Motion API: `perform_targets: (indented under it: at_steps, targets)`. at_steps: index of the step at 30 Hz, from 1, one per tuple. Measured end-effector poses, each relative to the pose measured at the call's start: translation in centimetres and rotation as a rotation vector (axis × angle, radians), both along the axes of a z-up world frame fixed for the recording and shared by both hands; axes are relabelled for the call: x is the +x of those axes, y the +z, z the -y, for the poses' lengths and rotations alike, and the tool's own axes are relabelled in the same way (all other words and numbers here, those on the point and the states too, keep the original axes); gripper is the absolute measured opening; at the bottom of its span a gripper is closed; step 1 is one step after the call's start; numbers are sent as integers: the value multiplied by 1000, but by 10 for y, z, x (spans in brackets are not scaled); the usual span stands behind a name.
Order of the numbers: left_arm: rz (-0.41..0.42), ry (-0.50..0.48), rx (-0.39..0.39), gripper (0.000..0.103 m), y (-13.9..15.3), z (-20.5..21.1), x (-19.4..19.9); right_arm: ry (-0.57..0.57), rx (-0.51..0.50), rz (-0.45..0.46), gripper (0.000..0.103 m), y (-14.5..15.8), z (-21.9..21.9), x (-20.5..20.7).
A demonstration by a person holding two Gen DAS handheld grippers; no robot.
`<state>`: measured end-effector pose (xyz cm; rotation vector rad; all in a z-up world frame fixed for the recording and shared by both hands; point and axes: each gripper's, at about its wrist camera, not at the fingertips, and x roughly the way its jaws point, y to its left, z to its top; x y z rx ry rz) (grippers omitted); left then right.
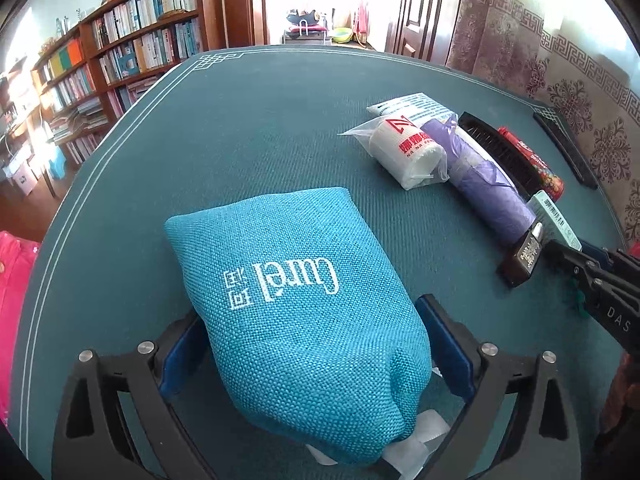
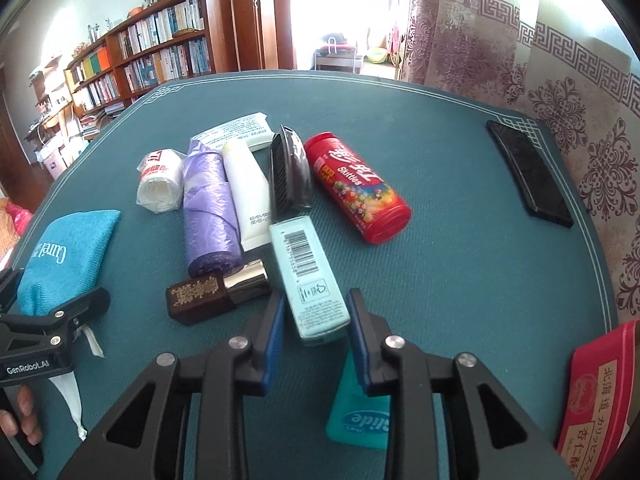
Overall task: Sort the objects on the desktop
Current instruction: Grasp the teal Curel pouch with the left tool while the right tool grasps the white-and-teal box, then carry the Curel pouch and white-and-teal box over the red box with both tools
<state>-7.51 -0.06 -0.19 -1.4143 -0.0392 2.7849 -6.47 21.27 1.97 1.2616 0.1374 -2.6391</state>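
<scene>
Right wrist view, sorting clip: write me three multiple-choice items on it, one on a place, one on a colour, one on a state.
1. Where does the black phone lie?
A. near the table's far right corner
B. on top of the teal pouch
C. between the right gripper's fingers

2. What colour is the Skittles canister?
A. green
B. red
C. white

3. How does the Skittles canister sit?
A. upright on its base
B. lying on its side
C. lifted off the table

Answers: 1 A, it lies alone by the cloth's corner border, apart from the cluster; 2 B, its body and cap are red; 3 B, its length rests along the table.
</scene>
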Motion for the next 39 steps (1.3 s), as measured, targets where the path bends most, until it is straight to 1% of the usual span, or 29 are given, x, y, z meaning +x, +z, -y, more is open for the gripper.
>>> perform_targets:
  at_steps: [1, 2, 3, 6, 15, 20, 25, 33, 39]
  targets:
    - [-3, 0, 5, 98, 1, 1, 0, 2, -5, 0, 29, 1, 0, 2]
    - [-7, 3, 9, 96, 1, 2, 1, 3, -10, -1, 27, 2, 0, 4]
    - [-13, 9, 8, 89, 2, 3, 2, 4, -16, -5, 26, 3, 0, 7]
    - [-27, 12, 34, 78, 6, 6, 6, 0, -33, -17, 26, 8, 1, 16]
    - [-29, 18, 103, 64, 11, 16, 17, -31, -102, -42, 26, 20, -9, 39]
    - [-44, 13, 131, 60, 20, 16, 32, -40, -144, -51, 26, 25, -15, 55]
    - [-65, -28, 137, 60, 32, 5, 46, -58, -185, -67, 26, 32, -24, 71]
    - [-84, -98, 144, 60, 49, -22, 62, -111, -222, -104, 26, 43, -48, 96]
    - [-98, -158, 140, 60, 61, -50, 75, -161, -250, -155, 26, 58, -74, 122]
